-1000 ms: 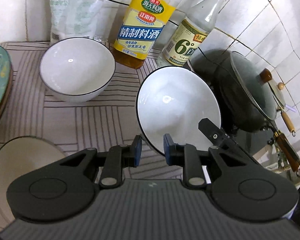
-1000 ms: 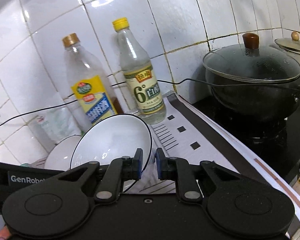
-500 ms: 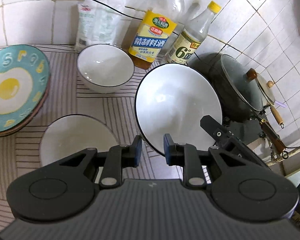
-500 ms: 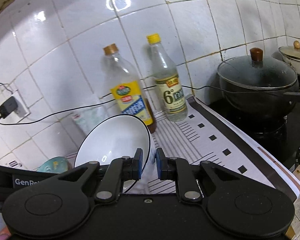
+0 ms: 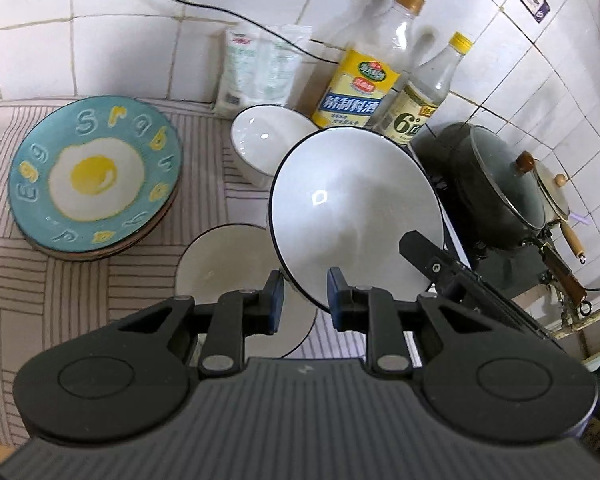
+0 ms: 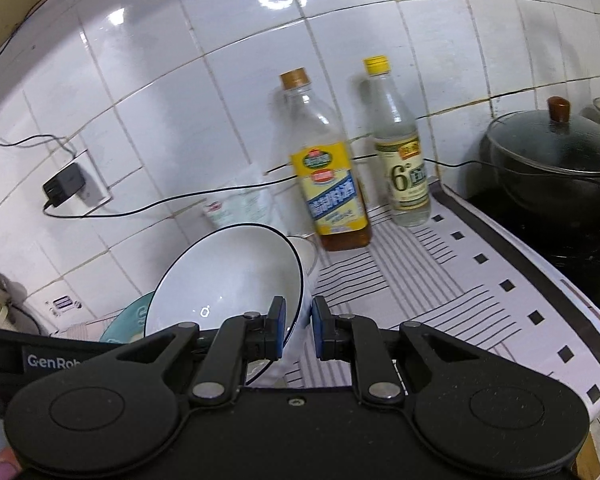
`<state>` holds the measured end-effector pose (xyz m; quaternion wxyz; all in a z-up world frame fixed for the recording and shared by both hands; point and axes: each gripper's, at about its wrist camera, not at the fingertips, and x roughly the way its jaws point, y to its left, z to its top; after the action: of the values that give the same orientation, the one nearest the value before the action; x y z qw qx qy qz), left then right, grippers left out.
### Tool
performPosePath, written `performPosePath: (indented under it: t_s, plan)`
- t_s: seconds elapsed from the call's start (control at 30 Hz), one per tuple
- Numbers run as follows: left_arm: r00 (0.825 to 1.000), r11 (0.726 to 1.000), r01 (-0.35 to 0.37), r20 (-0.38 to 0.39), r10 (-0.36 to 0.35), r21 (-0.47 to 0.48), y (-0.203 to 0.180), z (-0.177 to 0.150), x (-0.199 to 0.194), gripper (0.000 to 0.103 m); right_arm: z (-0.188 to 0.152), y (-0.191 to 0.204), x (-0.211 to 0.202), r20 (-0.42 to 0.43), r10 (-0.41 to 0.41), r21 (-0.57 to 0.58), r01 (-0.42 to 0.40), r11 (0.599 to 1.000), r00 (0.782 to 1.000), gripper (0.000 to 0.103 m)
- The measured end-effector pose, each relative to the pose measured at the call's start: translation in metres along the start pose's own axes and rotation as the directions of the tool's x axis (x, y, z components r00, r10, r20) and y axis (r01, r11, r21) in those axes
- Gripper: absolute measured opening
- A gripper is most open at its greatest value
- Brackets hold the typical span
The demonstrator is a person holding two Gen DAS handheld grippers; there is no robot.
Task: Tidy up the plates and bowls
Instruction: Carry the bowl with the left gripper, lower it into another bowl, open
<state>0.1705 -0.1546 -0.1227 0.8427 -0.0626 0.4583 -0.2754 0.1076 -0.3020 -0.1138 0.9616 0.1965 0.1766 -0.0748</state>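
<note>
A large white bowl with a black rim (image 5: 356, 216) is held tilted in the air, also in the right wrist view (image 6: 228, 276). My left gripper (image 5: 302, 300) is shut on its near rim. My right gripper (image 6: 296, 330) is shut on its other rim. Below it on the striped mat lie a cream bowl (image 5: 228, 268) and a smaller white bowl (image 5: 264, 140). A teal plate with a fried-egg picture (image 5: 94, 174) tops a stack of plates at the left.
Two bottles, a yellow-labelled one (image 5: 364, 84) and a yellow-capped one (image 5: 424, 100), stand at the tiled wall beside a plastic bag (image 5: 256, 68). A lidded black wok (image 5: 496, 184) sits on the stove at the right. A charger and cable (image 6: 64, 188) hang on the wall.
Both grippers have risen with the large bowl between them. More of the counter shows now: the egg plate and the cream bowl have come fully into the left wrist view.
</note>
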Motion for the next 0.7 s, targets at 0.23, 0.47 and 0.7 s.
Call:
performPosePath:
  t_s: [0.23,0.47,0.7]
  plan:
    - [0.997,0.998,-0.064,-0.035,0.064,-0.005,0.018,-0.008,-0.006,0.021,-0.013,0.019,0.014,-0.124,0.0,-0.05,-0.006,0.999,0.992,0.018]
    - [0.983,0.992,-0.125,-0.131,0.126,0.016,0.029,-0.011,0.013,0.022,-0.033,0.024,0.033,-0.198,-0.009,-0.084,-0.007,0.996,0.98,0.017]
    - [0.976,0.992,-0.124,-0.183,0.122,0.0,0.039,-0.015,0.023,0.022,-0.043,0.033,0.038,-0.195,-0.036,-0.16,0.004,0.987,0.98,0.017]
